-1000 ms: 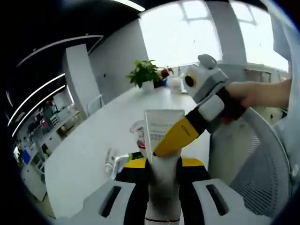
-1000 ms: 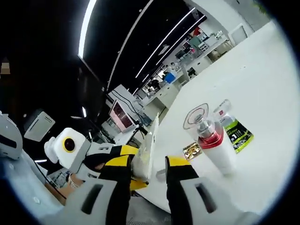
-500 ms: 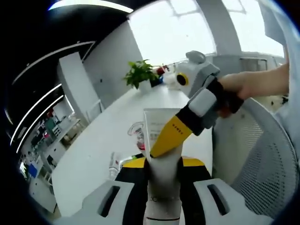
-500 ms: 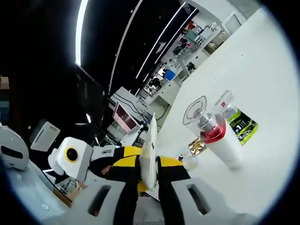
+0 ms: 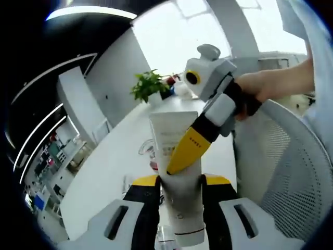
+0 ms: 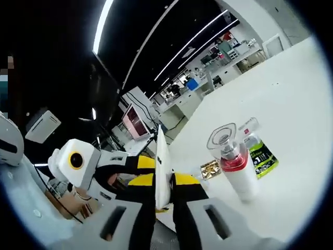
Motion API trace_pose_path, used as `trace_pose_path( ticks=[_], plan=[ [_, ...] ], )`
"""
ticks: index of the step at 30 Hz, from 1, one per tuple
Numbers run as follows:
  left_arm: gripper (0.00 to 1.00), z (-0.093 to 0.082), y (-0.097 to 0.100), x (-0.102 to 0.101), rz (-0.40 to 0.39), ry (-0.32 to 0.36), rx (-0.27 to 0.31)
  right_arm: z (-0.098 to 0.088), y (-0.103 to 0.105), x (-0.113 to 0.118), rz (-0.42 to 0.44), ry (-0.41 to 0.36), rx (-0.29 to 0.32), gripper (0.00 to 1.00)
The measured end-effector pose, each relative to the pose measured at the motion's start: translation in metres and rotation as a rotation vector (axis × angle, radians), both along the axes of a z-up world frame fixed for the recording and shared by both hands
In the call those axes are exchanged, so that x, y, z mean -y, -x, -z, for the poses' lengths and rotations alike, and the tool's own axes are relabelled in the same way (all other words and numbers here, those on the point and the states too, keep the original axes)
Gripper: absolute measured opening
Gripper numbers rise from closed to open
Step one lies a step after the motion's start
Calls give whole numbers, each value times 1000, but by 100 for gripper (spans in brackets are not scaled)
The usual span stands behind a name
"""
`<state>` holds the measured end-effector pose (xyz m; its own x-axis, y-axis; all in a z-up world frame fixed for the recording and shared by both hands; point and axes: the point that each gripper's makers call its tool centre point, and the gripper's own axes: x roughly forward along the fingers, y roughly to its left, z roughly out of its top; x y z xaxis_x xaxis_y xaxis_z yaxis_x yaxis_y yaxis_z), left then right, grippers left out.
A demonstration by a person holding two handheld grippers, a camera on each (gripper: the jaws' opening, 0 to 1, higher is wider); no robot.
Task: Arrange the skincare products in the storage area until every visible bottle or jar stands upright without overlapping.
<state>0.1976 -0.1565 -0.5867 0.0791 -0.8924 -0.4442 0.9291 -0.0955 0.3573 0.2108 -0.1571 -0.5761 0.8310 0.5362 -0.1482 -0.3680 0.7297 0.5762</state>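
A white squeeze tube (image 5: 176, 138) stands up between the jaws of my left gripper (image 5: 179, 183), which is shut on its lower body. My right gripper (image 5: 173, 166) reaches in from the right, held by a hand (image 5: 260, 88), and its yellow finger lies across the tube's flat end. In the right gripper view the tube (image 6: 161, 161) shows edge-on, pinched by my right gripper (image 6: 162, 186), with the left gripper (image 6: 136, 165) behind it. On the white table (image 6: 291, 104) a white pump bottle with a red band and clear cap (image 6: 238, 169) stands upright. A small green-labelled bottle (image 6: 261, 154) lies beside it.
A small gold-wrapped item (image 6: 210, 168) lies by the pump bottle's base. A potted plant (image 5: 148, 86) stands at the table's far end. A white mesh chair (image 5: 291, 177) is close on the right. Desks and monitors stand in the room beyond the table.
My right gripper, open around the tube's flat end a second ago, has shut on it. Both views have shifted a little with the hands.
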Motion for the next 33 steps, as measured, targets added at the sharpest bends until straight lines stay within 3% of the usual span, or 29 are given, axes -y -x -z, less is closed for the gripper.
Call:
trace_pose_path(
  ticks=[5,9,15,20,25,27,33],
  plan=[
    [28,1,-3,-1,1,8,-78,0,0,-2,-38,108,37,9],
    [26,7,-5,-5,3,-9,-104,-4,1,-3,-77,199,74,9],
    [26,9,-5,-5,21,-10,-159,-9,6,-13,-218,396,141,9],
    [27,11,0,-4,63,-25,-171,-7,9,-14,-327,448,142,9],
    [29,15,5,-3,83,-35,-197,-9,17,-26,-482,570,195,9],
    [28,18,7,-4,92,-47,-210,-11,19,-30,-532,610,224,10],
    [20,29,11,-5,99,-87,-220,-7,18,-33,-610,677,217,10]
  ],
)
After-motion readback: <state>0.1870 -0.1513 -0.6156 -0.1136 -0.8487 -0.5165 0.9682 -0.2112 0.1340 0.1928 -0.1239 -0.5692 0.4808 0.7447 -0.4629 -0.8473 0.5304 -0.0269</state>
